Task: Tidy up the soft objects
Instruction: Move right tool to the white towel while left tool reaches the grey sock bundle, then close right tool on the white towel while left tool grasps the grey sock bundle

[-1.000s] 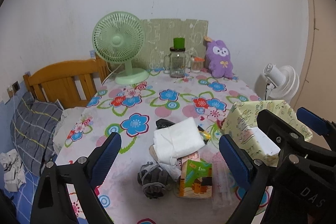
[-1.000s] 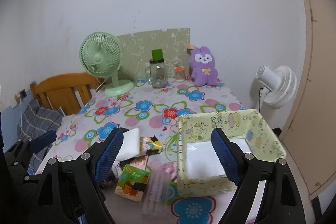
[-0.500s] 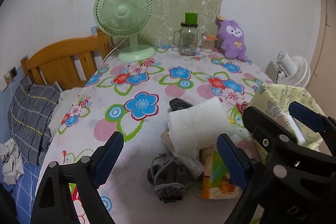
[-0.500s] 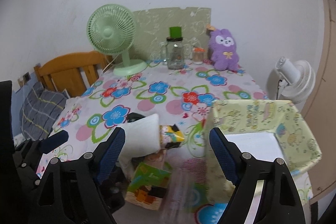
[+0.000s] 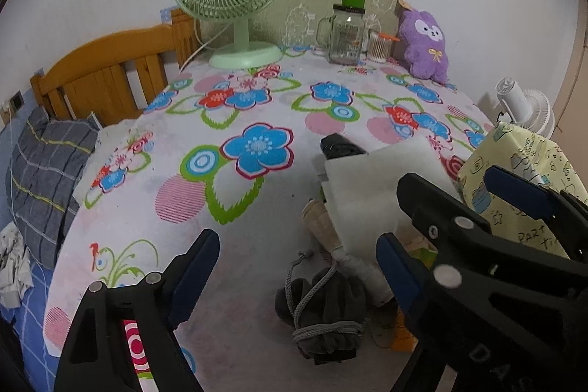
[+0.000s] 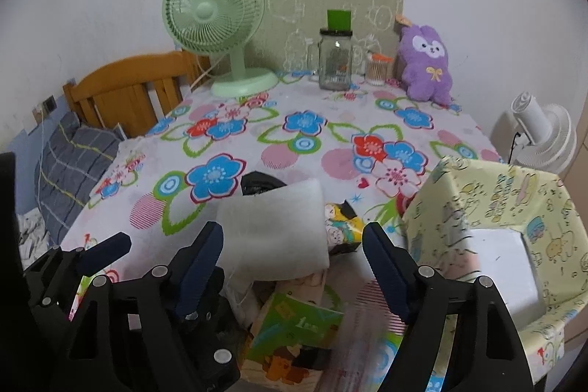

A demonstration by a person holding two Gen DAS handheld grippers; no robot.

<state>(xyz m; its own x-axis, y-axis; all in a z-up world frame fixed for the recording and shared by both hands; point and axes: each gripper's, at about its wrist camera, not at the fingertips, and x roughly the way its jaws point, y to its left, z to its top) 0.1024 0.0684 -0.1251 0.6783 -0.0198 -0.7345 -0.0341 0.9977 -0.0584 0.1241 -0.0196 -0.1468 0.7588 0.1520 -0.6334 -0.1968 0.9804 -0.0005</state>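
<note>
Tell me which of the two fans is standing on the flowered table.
The green fan, at the table's back left beside the glass jar. The white fan stands off the table, beyond its right edge.

Two fans are in view: one green fan (image 6: 217, 24) on the surface (image 6: 257, 135) and one white fan (image 6: 540, 135) beside it. There is one purple plush toy (image 6: 426, 61), one glass jar (image 6: 335, 61) with a green top, and one small container (image 6: 376, 70) with an orange lid. One white foam pad (image 6: 275, 230), one grey drawstring pouch (image 5: 323, 315), one yellow patterned box (image 6: 496, 208) and one wooden chair (image 6: 128, 90) complete the count.
</note>
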